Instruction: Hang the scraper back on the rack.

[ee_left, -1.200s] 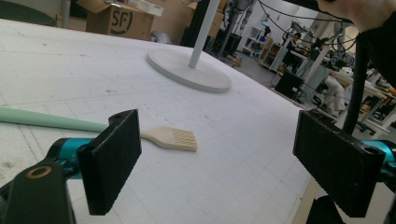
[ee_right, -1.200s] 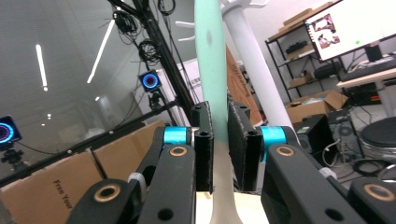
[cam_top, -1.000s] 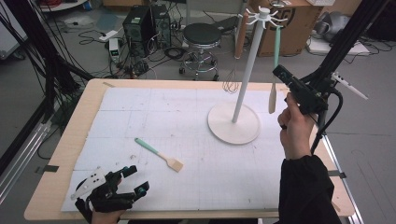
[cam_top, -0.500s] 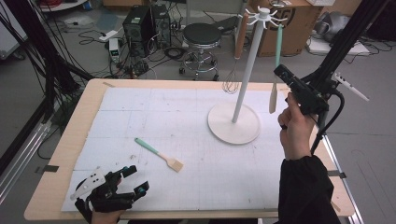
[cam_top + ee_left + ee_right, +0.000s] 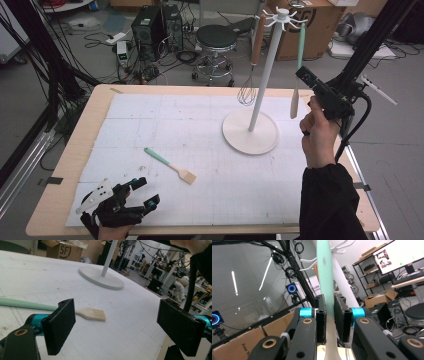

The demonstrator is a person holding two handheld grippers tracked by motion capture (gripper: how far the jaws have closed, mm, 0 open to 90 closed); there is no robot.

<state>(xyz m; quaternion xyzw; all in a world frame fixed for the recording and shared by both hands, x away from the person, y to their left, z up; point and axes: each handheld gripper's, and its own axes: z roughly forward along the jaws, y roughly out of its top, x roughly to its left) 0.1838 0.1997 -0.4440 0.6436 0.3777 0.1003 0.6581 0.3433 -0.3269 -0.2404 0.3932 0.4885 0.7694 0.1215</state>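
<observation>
My right claw [image 5: 330, 315] is clamped on the mint-handled cream spatula [image 5: 325, 277] hanging from the white hook stand [image 5: 270, 65] | nothing has shifted (hang unfinished) | left claw [image 5: 117, 330] wide, empty, facing the mint-handled pastry brush [image 5: 91, 314] lying on the white mat [image 5: 200, 125]

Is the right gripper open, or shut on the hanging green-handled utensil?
Shut: in the right gripper view, the right gripper clamps the hanging utensil with both pads on its handle.

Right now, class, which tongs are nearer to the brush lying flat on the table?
Left. The left tongs rest open on the mat just short of the brush; the right tongs are raised beside the rack, clamped on a hanging spatula.
</observation>
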